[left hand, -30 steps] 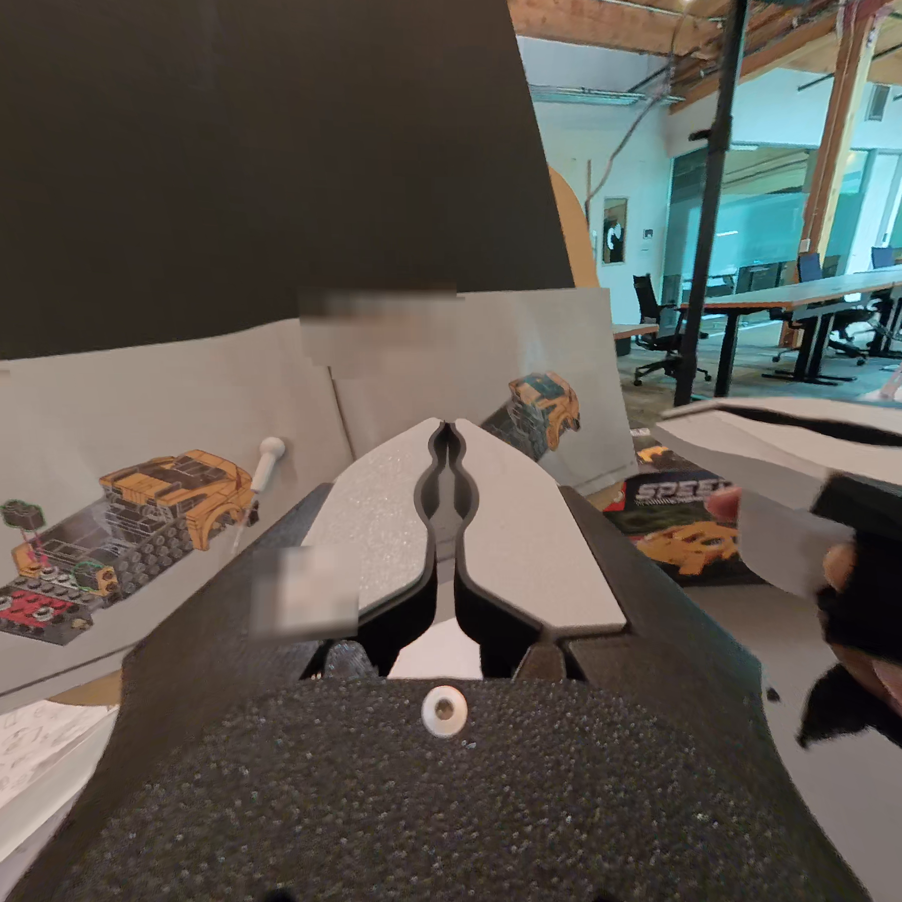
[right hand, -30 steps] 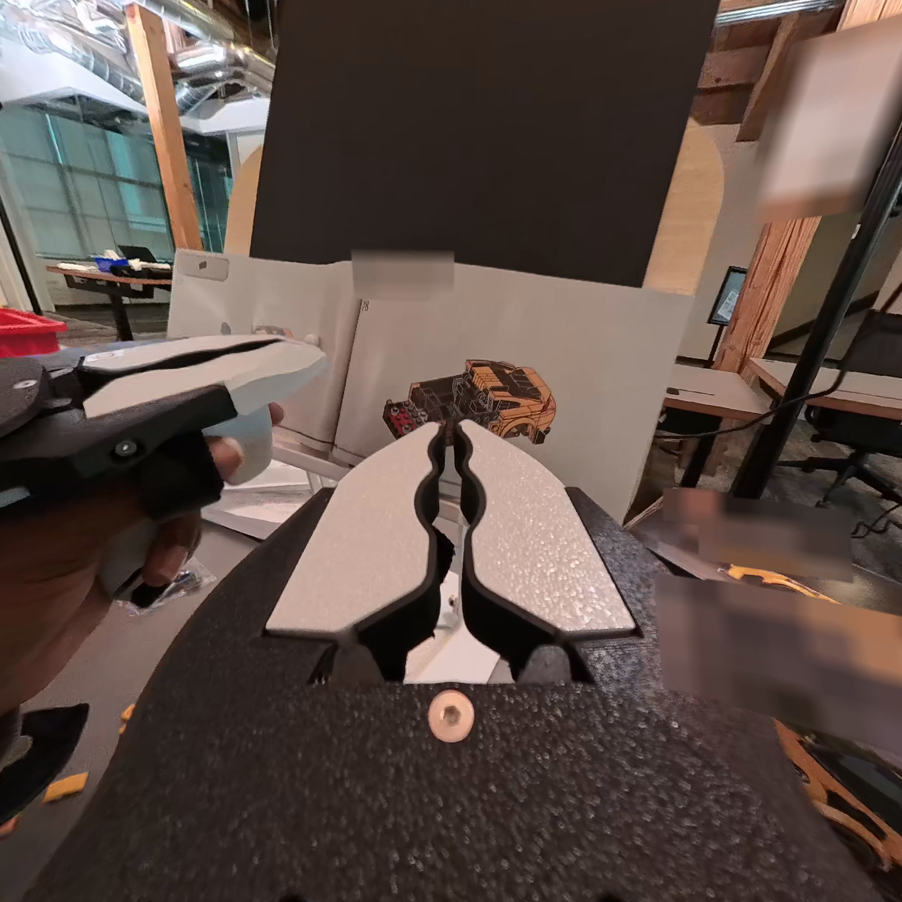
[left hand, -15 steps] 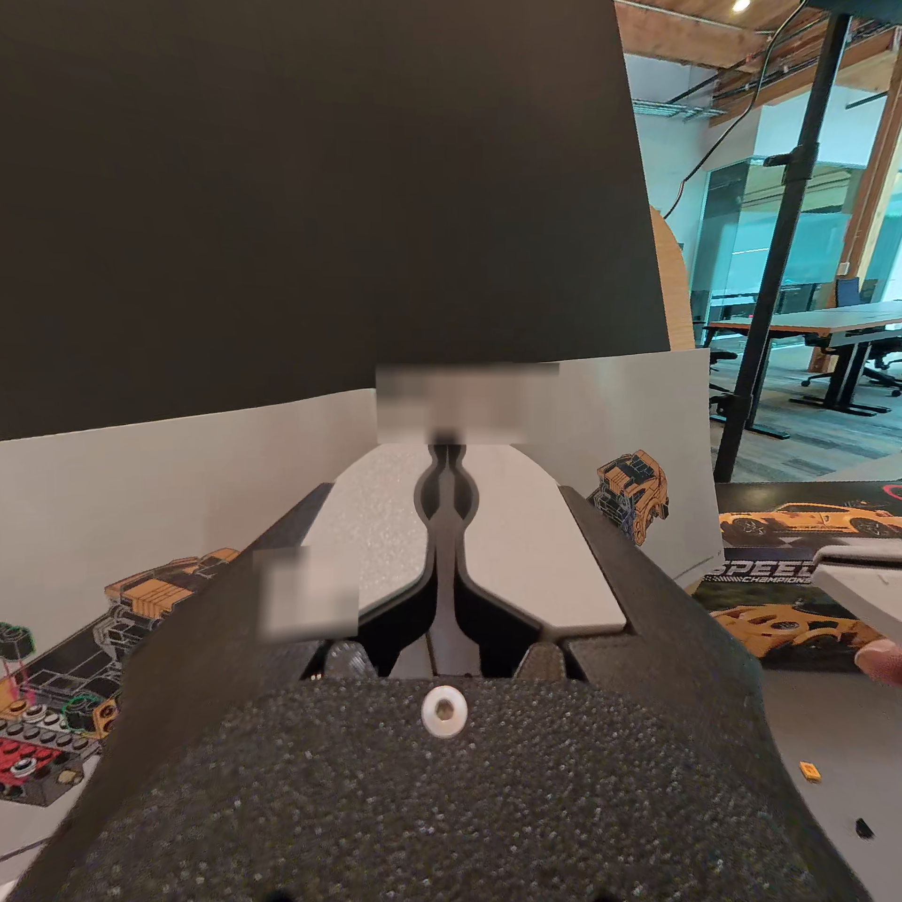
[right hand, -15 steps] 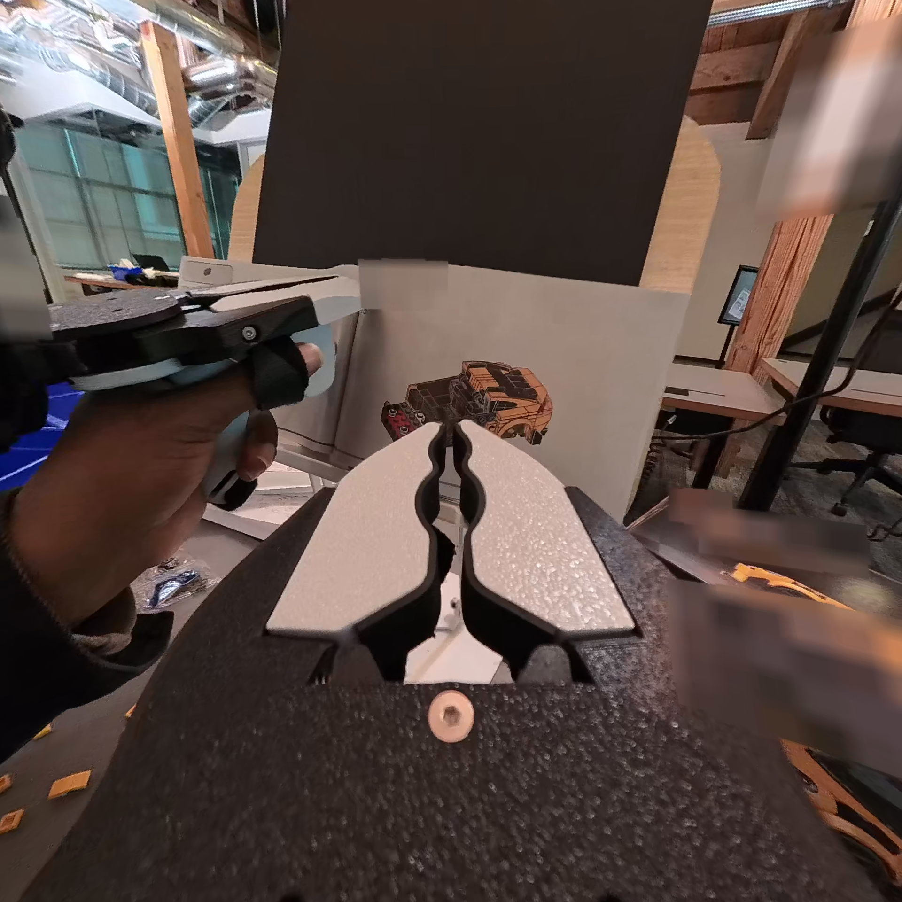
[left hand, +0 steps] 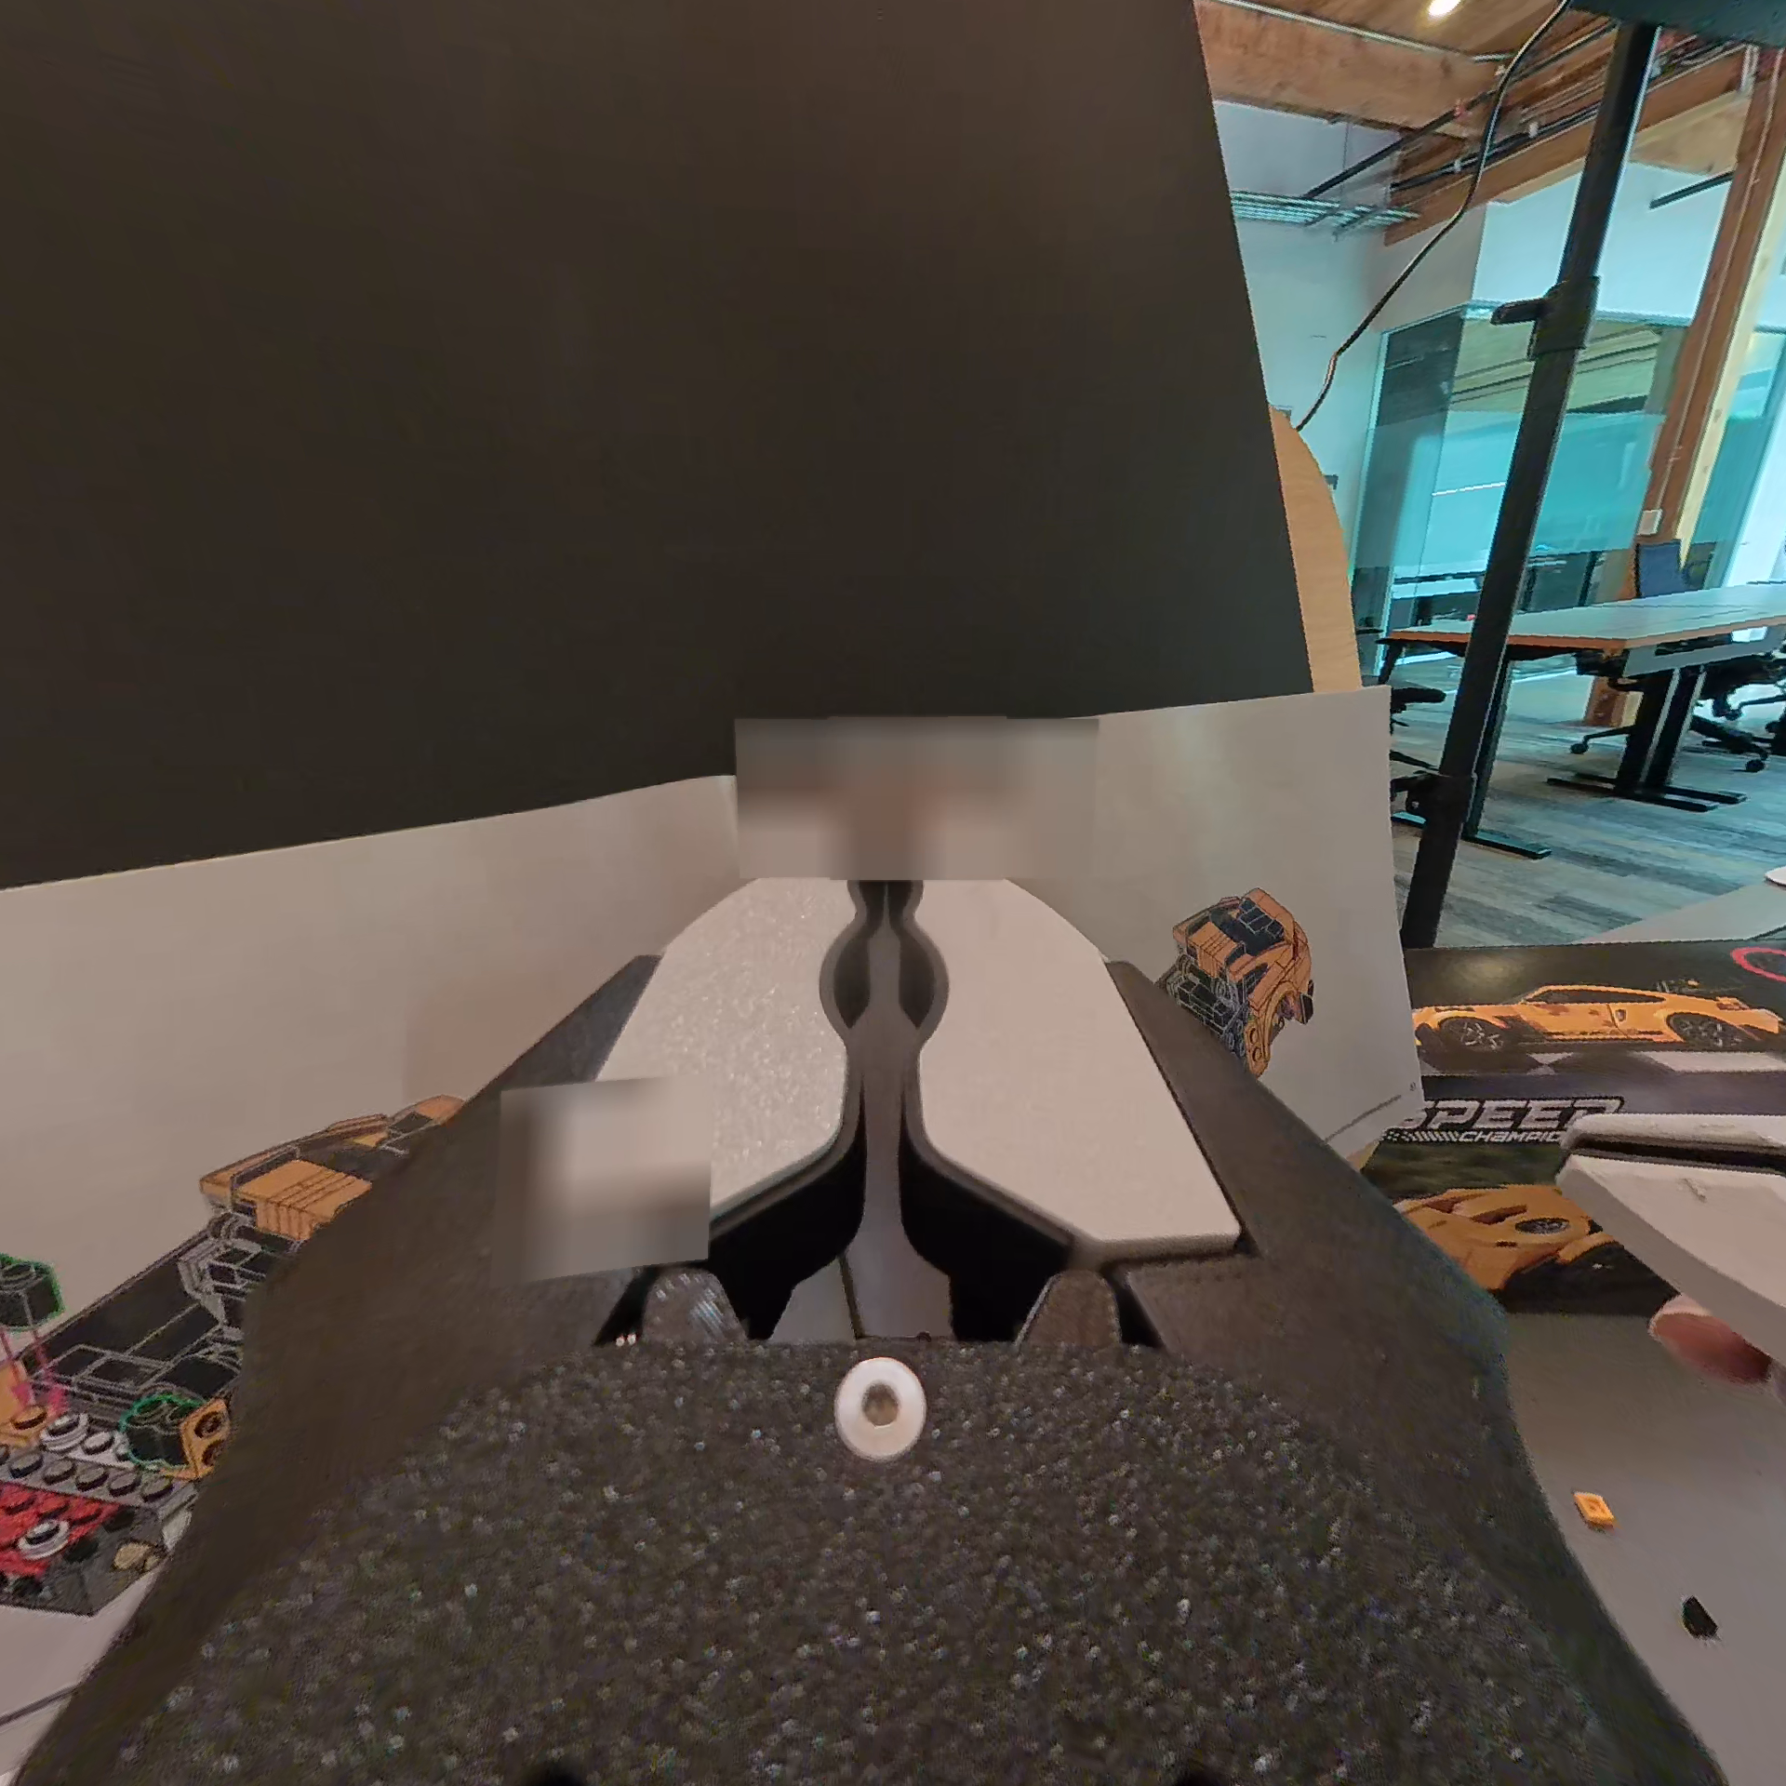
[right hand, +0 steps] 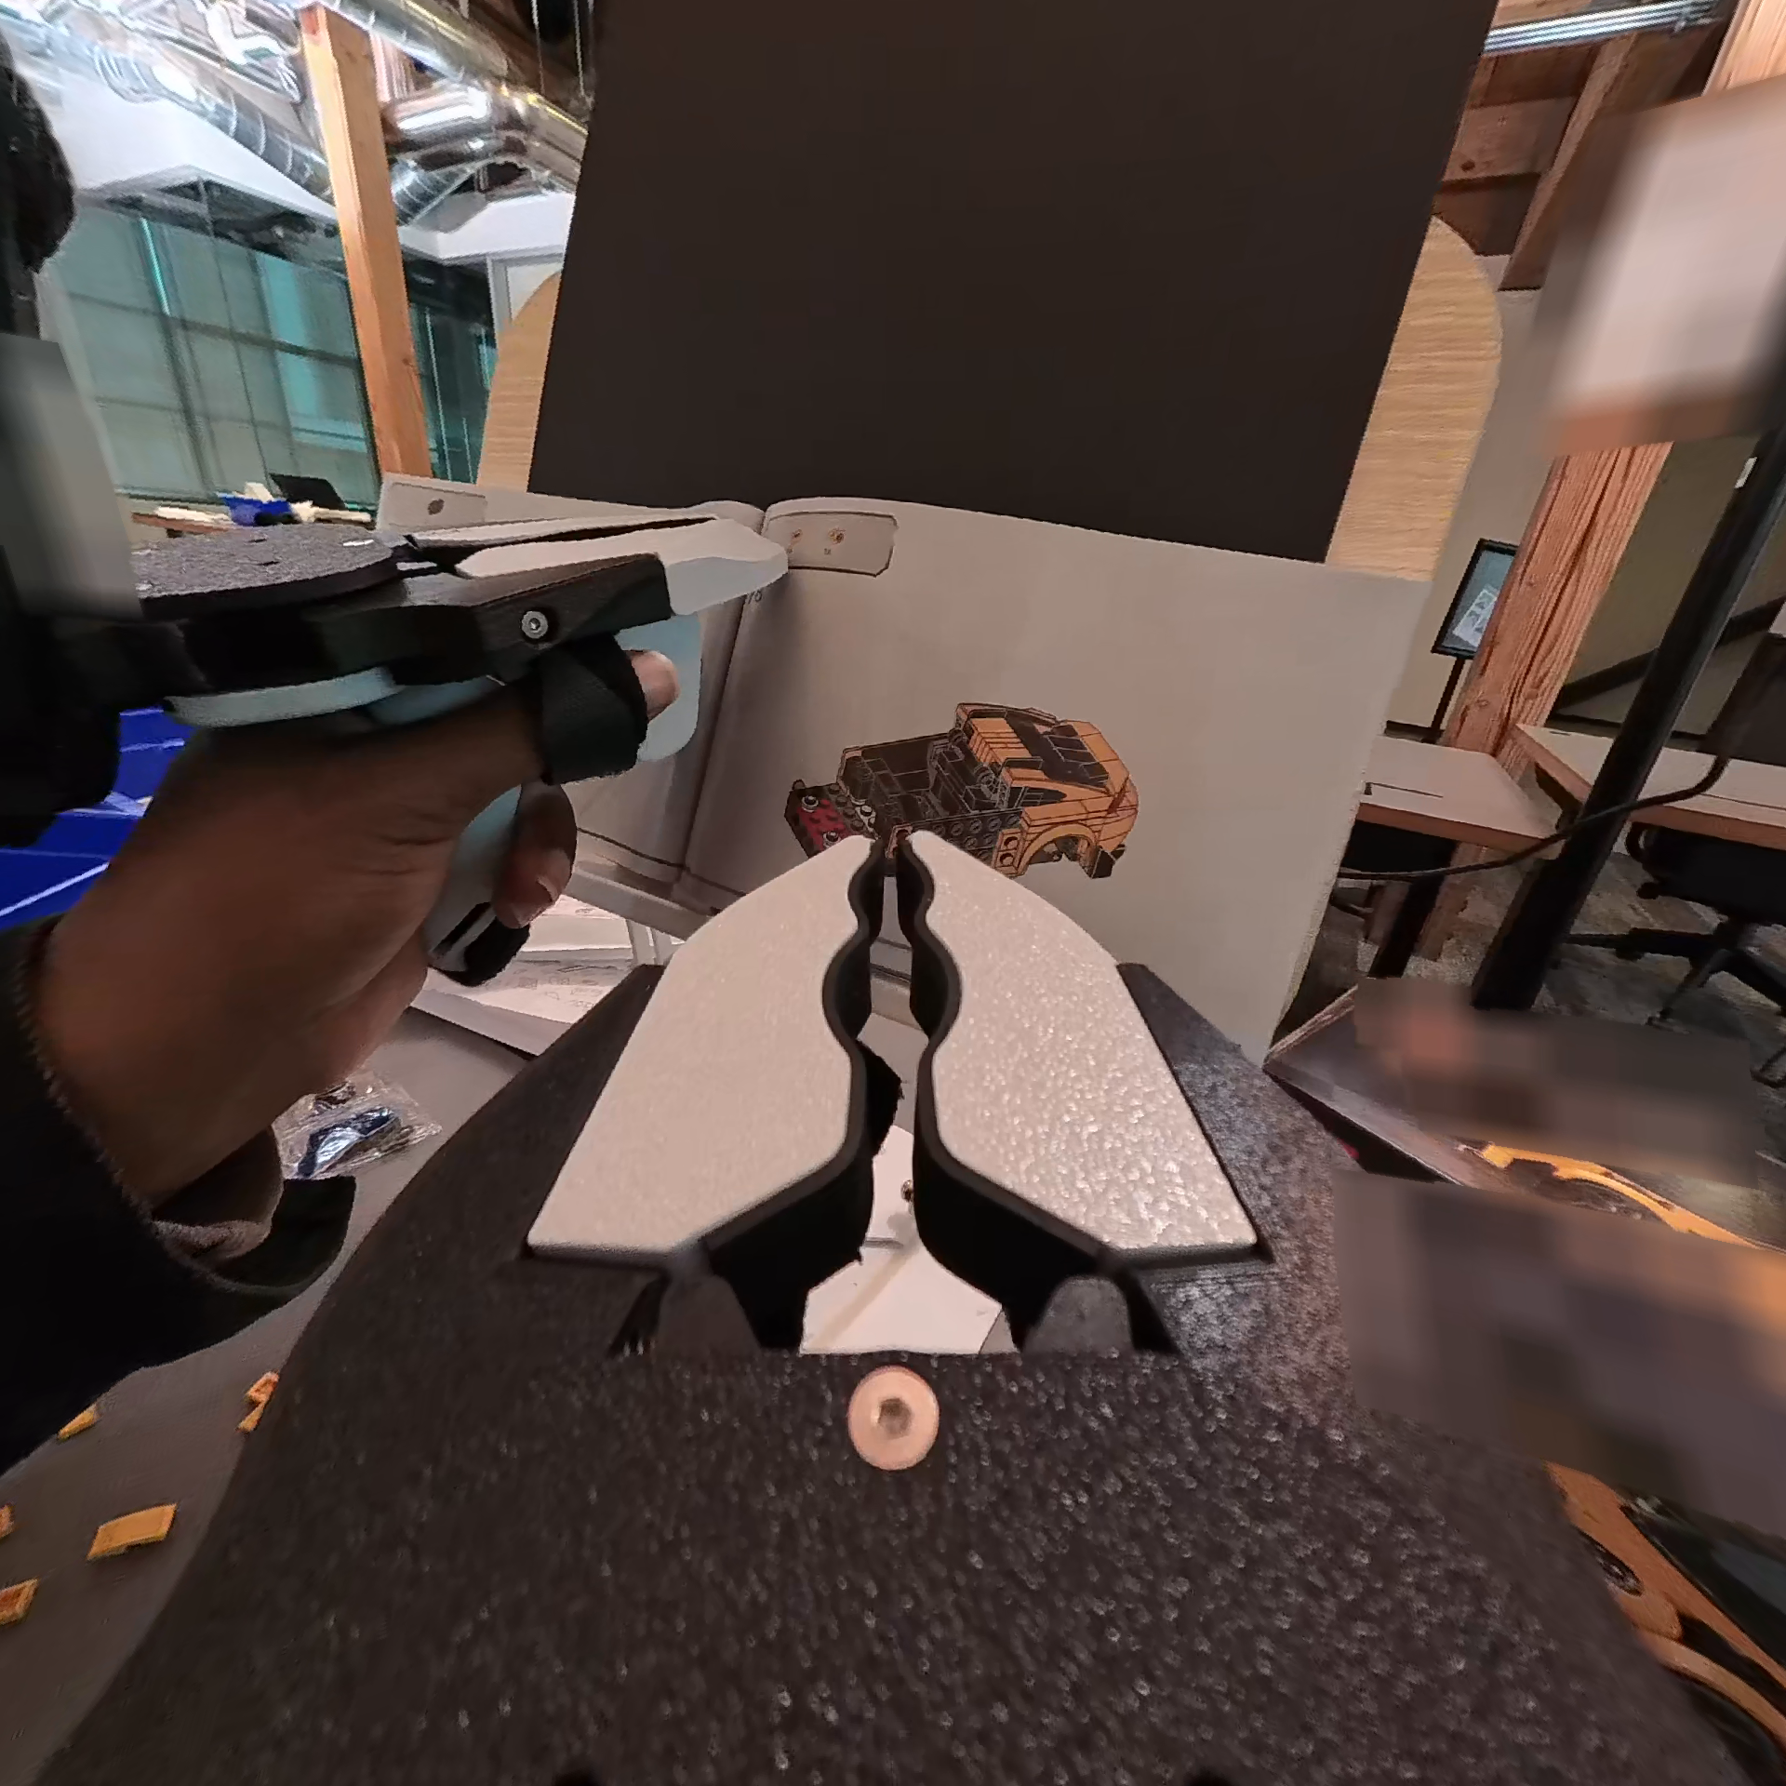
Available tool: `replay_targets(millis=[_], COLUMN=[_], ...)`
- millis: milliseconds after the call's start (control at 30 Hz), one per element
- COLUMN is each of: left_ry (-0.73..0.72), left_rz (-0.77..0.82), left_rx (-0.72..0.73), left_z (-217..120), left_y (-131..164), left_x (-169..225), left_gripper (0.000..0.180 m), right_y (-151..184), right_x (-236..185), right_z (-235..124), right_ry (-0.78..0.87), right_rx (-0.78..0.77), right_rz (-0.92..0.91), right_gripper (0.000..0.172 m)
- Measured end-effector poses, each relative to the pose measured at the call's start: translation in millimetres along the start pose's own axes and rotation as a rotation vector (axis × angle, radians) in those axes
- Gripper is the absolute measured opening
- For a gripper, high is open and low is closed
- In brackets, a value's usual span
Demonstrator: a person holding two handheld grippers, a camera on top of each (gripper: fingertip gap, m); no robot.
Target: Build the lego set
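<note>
An open instruction booklet [left hand: 1256,821] with drawings of an orange brick car stands against a black board [left hand: 580,387]. My left gripper [left hand: 884,894] is shut, and a blurred patch hides its very tips. In the right wrist view the left gripper [right hand: 754,556] is held in a hand, its tip at the booklet's [right hand: 1111,676] top edge near the fold. I cannot tell whether it pinches a page. My right gripper [right hand: 889,850] is shut with nothing between its fingers. It is low in front of the right page's car drawing, not touching it. It also shows in the left wrist view [left hand: 1691,1218].
A dark box [left hand: 1595,1024] printed with a yellow car lies right of the booklet. Small orange pieces [right hand: 130,1532] and a clear bag [right hand: 348,1131] lie on the grey table. A black pole [left hand: 1546,483] stands at the right. Office desks stand behind. Across from one pair of fingers to the other is roughly 12 centimeters.
My left gripper has risen and moved forward to the booklet's top edge, staying shut. My right gripper has hardly moved and stays shut.
</note>
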State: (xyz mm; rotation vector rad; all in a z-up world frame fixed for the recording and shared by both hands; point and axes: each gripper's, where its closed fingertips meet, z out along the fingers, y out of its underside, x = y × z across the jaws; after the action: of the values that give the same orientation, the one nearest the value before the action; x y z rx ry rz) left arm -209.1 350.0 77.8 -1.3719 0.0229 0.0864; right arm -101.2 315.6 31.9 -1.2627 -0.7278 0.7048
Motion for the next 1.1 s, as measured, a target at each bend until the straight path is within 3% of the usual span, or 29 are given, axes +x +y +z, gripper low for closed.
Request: replay_targets(millis=[1100], left_ry=[0.045], left_rz=[0.018], left_rx=[-0.011], left_z=[-12], left_y=[9], left_x=[22], left_gripper=[0.0], right_y=[10], right_x=[3], right_z=[3], right_ry=[0.01], right_rx=[-0.025], right_rz=[0.005], right_gripper=[0.002])
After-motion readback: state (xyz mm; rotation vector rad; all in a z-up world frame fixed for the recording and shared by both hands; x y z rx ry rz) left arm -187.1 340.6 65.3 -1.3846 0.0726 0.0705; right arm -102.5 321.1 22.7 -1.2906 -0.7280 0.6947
